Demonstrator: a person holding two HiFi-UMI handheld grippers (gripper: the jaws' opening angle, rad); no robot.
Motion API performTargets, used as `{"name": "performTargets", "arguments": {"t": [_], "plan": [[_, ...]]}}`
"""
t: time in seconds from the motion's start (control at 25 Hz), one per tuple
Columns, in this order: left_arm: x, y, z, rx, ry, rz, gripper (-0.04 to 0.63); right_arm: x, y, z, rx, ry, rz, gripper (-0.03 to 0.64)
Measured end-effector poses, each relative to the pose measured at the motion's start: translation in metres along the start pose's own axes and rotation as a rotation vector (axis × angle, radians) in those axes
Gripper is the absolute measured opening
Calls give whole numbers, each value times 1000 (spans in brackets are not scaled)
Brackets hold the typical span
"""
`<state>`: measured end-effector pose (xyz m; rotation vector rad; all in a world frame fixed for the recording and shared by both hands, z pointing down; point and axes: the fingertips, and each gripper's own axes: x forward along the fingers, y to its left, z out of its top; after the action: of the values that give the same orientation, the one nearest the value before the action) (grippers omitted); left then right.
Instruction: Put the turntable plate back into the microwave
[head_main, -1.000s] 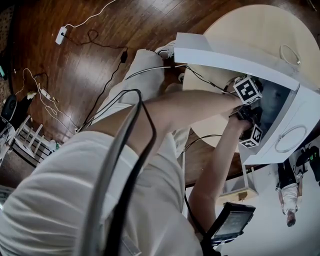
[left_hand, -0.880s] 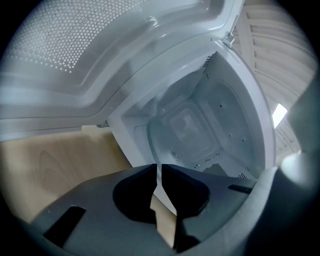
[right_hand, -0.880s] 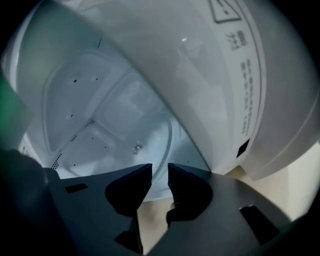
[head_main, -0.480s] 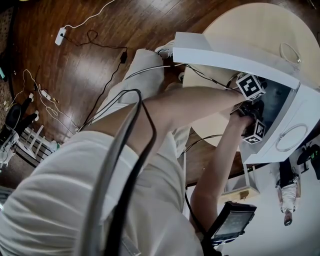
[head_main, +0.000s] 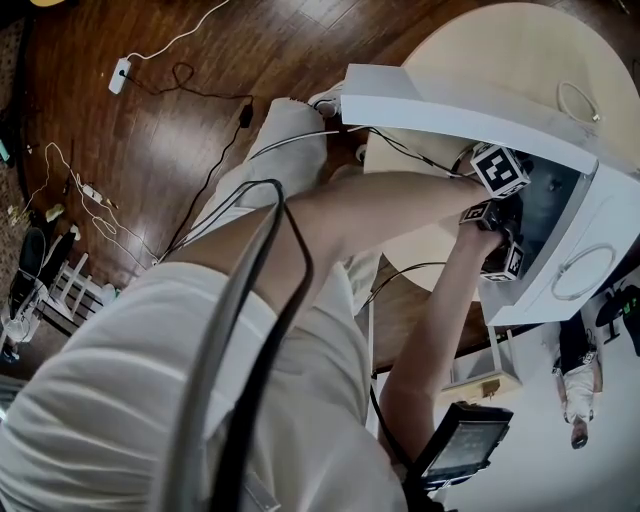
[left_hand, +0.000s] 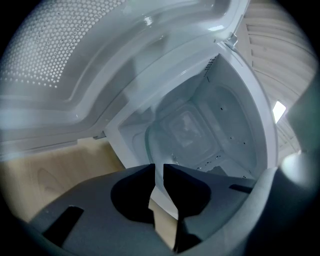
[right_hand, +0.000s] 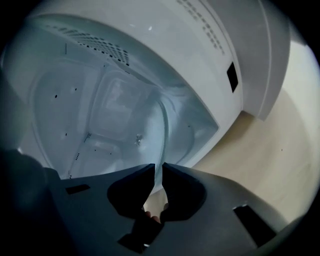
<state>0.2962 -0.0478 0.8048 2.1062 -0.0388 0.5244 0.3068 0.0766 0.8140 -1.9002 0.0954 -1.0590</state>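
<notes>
Head view gives us only the open white microwave with marker cubes at its mouth. The gripper views alone show the clear glass turntable plate inside the cavity, its far edge faint. We note its near rim pinched by the left gripper, jaws just eased, and the right gripper, jaws just closing.

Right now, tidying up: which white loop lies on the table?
The smaller loop, upper right, on the beige table; the larger ring lies on the microwave.
</notes>
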Motion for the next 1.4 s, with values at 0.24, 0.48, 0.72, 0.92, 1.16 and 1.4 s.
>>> {"name": "performTargets", "arguments": {"t": [0.24,0.48,0.72,0.92,1.16,1.4], "plan": [[-1,2,2,6,-2,9,35,0,7,-20,89,59,24,51],[-3,4,0,12,-4,29,35,-2,12,-29,54,117,79,52],[2,-5,0,13,4,-21,35,-4,7,-7,-126,55,44,52],[3,-10,-13,20,38,-28,35,-5,2,5,-188,5,12,52],[-5,-7,-14,12,28,-20,35,-15,18,9,-510,-21,-36,52],[-6,-6,-9,-15,5,-21,35,-12,51,-5,-1362,-101,-140,52]]}}
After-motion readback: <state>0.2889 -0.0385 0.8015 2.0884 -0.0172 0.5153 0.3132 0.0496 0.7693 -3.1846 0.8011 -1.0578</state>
